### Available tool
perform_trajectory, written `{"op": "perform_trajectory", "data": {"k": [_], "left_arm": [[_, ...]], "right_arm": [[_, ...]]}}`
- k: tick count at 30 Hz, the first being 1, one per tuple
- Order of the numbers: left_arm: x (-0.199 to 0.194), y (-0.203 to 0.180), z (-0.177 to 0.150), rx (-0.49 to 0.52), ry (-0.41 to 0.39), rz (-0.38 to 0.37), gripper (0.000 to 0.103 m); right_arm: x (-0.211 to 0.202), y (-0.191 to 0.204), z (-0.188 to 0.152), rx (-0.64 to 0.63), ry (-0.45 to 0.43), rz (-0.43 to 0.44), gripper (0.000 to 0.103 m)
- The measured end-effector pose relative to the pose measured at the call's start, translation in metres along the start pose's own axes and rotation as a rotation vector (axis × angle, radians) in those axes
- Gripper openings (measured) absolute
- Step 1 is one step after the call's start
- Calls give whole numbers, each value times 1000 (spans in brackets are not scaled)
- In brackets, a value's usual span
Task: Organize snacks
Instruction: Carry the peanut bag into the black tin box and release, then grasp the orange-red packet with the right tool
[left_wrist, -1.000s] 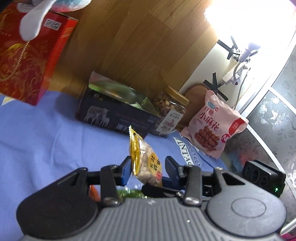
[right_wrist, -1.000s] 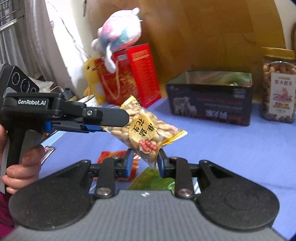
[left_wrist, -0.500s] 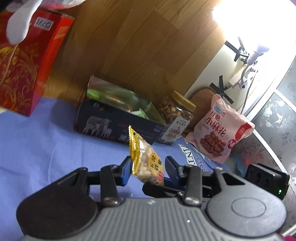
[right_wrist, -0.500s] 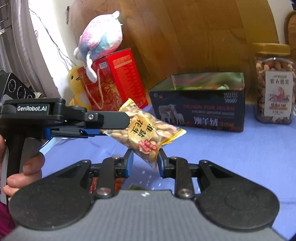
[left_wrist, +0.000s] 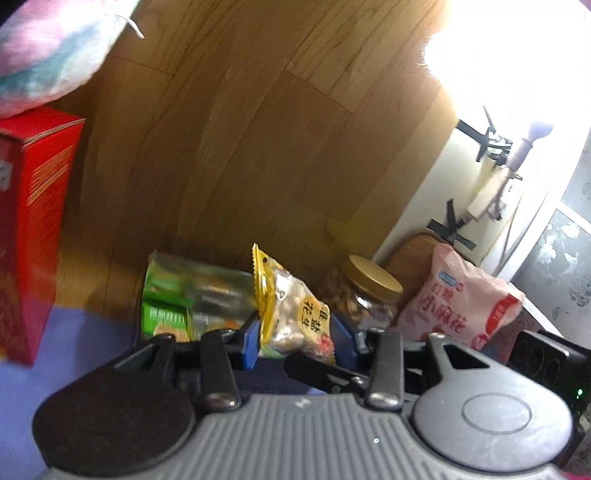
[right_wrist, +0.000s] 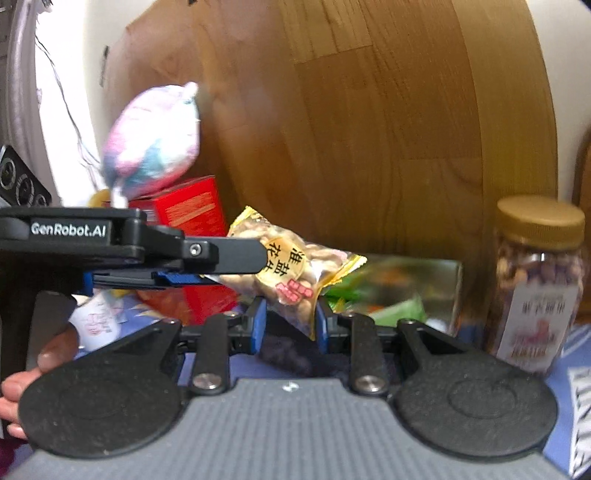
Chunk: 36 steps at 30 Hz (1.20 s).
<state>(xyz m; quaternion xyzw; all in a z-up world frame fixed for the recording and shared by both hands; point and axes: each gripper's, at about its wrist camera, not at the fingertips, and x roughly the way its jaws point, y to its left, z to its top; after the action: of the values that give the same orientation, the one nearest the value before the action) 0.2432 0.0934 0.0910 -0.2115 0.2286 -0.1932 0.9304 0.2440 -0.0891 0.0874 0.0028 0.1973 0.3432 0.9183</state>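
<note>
A clear and yellow peanut packet (left_wrist: 295, 314) (right_wrist: 291, 273) is held by both grippers at once. My left gripper (left_wrist: 297, 339) is shut on one end of it; in the right wrist view the left gripper (right_wrist: 236, 262) reaches in from the left. My right gripper (right_wrist: 290, 321) is shut on the packet's lower corner. Just behind and below the packet is the open dark snack box (left_wrist: 192, 295) (right_wrist: 402, 291), with green packets inside. The packet hangs near the box's opening.
A nut jar with a gold lid (left_wrist: 365, 295) (right_wrist: 535, 288) stands right of the box. A pink snack bag (left_wrist: 461, 302) leans further right. A red carton (left_wrist: 29, 236) (right_wrist: 184, 210) with a plush toy (right_wrist: 151, 147) on top stands at the left. A blue cloth (left_wrist: 74, 354) covers the table.
Both grippers have carried the peanut packet forward and up toward the open box, which now lies close behind it. The grip on the packet is unchanged.
</note>
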Motion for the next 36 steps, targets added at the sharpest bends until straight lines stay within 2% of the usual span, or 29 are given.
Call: {"op": "perform_trajectory", "data": {"k": [7, 10, 15, 18, 21, 24, 27, 29, 31, 33, 35, 36], "left_arm": [[44, 28, 4, -64, 50, 78, 41], [50, 35, -2, -63, 64, 125, 47], [26, 35, -8, -61, 56, 120, 49], [-10, 35, -17, -48, 56, 114, 49], [-50, 43, -43, -75, 90, 124, 49], [-87, 59, -82, -151, 149, 161, 49], [-118, 75, -123, -278, 175, 133, 49], [-129, 78, -143, -349, 170, 91, 45], [-132, 79, -157, -375, 160, 92, 39], [-131, 80, -166, -399, 145, 113, 18], [-127, 83, -169, -426, 138, 111, 13], [-126, 86, -170, -440, 134, 117, 8]], "right_arm": [[41, -18, 2, 6, 50, -68, 35], [46, -24, -1, 40, 48, -71, 36], [30, -23, -6, 76, 20, -60, 36], [2, -24, -14, 145, 33, 16, 37], [-10, -22, -33, 238, 164, 165, 38], [-3, -15, -60, 334, 348, 304, 38], [10, 1, -78, 365, 463, 371, 38], [20, 10, -83, 353, 490, 371, 38], [29, 14, -86, 365, 487, 393, 38], [38, 13, -89, 421, 505, 438, 38], [45, 15, -96, 504, 536, 486, 36], [43, 18, -95, 505, 538, 484, 36]]}}
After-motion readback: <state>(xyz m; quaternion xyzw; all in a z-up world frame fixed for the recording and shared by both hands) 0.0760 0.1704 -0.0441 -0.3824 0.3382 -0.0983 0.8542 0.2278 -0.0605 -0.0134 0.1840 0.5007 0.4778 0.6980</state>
